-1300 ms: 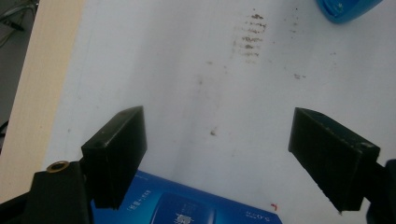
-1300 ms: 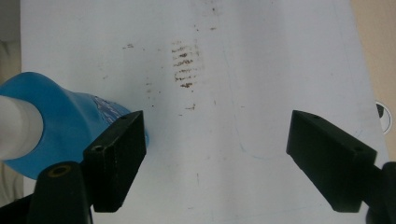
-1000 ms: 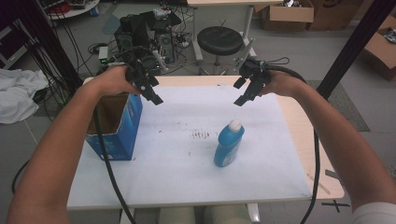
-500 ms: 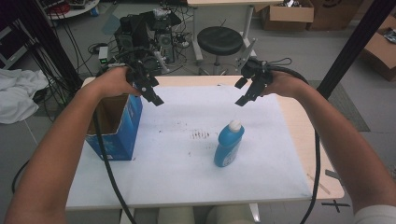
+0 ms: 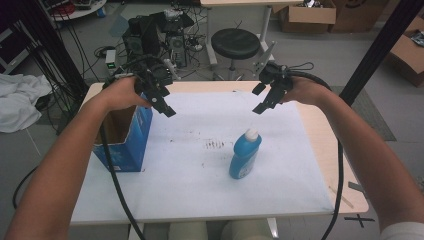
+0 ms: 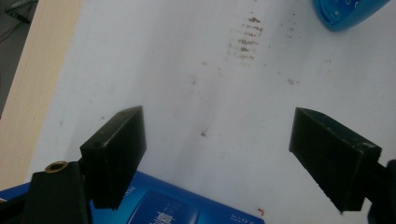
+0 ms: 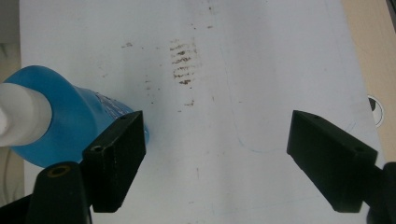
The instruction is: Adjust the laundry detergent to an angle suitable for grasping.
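I'm working in a lab/workshop. Cardboard boxes (image 5: 306,15), a stool (image 5: 235,45), electronics w/ tangled cables (image 5: 155,30) on the floor behind my table (image 5: 320,130).

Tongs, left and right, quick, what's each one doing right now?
Left tongs: open, holding nothing, above the blue box.
Right tongs: open, holding nothing, above the blue bottle.

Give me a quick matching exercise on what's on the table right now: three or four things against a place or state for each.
Things:
1. blue bottle
2. blue box
3. left hand-held gripper
4. brown smudges

Places or states:
A. open-topped, at the table's left edge
B. upright, white cap, near the middle
C. marks on the white sheet, left of the bottle
D. jaws apart, empty, above the box

Pairs: 1-B, 2-A, 3-D, 4-C
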